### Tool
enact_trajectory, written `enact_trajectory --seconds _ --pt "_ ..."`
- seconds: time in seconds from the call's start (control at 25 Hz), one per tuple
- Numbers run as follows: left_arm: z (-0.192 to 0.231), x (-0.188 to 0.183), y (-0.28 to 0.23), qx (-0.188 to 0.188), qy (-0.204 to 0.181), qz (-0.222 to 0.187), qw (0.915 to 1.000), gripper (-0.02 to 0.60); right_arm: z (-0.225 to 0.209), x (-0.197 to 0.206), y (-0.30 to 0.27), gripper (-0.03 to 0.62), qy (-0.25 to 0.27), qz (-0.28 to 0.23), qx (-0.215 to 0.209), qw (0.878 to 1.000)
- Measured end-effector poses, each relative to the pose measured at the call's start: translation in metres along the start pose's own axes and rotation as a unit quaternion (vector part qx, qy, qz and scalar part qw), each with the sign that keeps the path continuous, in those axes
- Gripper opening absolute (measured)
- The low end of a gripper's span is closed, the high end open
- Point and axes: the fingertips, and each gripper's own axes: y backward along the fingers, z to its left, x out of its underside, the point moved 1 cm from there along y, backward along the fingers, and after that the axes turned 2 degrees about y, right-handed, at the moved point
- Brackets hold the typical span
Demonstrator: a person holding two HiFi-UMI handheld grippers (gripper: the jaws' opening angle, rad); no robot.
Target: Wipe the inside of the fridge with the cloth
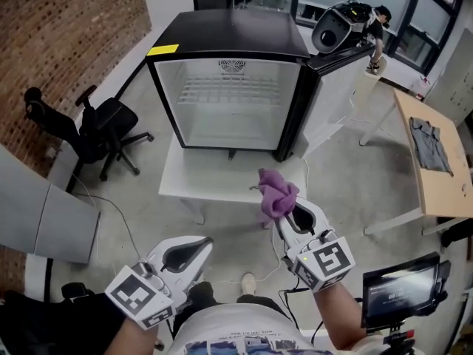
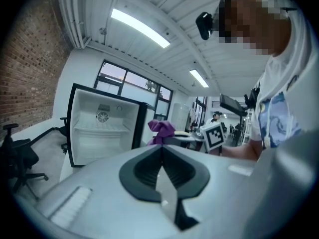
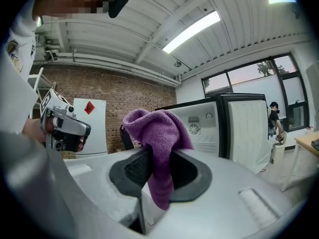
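Cloth (image 3: pixel 157 133), purple and bunched, is pinched in my right claw (image 1: pixel 288 211), whose jaws are closed on its middle. A bundle of it stands up past the tips and a tail hangs down behind them. The fridge (image 1: pixel 230 102) stands ahead of that claw and well apart from it, its door (image 1: pixel 336 87) swung wide off to the claw's right, and its white inside shows a wire shelf (image 1: pixel 229 91) partway up. It sits on a low white surface (image 1: pixel 185 180). My left claw (image 1: pixel 199 246) is held lower and nearer my body, to the left of the right one, jaws pressed together with nothing between them. An office chair (image 1: pixel 96 128) stands well off to its left, near the brick wall (image 1: pixel 66 35).
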Motion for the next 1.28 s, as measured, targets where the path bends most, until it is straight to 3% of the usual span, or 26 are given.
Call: enact_trajectory --seconds 0.16,0.4,0.6,0.92,1.28 --pt "0.03 -0.004 0.004 0.017 0.005 -0.003 0.9998 0.005 -0.008 -0.003 -0.03 0.08 0.011 -0.011 0.023 1.0" --pt "0.089 -0.022 0.022 0.07 -0.016 0.001 0.9974 0.005 -0.024 -0.02 -0.092 0.08 0.014 -0.023 0.111 0.993" --pt "0.095 -0.031 0.022 0.1 -0.034 0.018 0.9943 0.005 -0.066 -0.038 -0.114 0.08 0.011 -0.036 0.177 0.984" --pt "0.131 -0.042 0.008 0.1 -0.018 0.004 0.9948 0.005 -0.138 -0.046 -0.196 0.08 0.015 -0.022 0.244 0.969" --pt "0.141 -0.062 -0.035 0.085 -0.024 -0.011 0.996 0.005 -0.22 -0.048 -0.277 0.08 0.031 0.018 0.26 0.965"
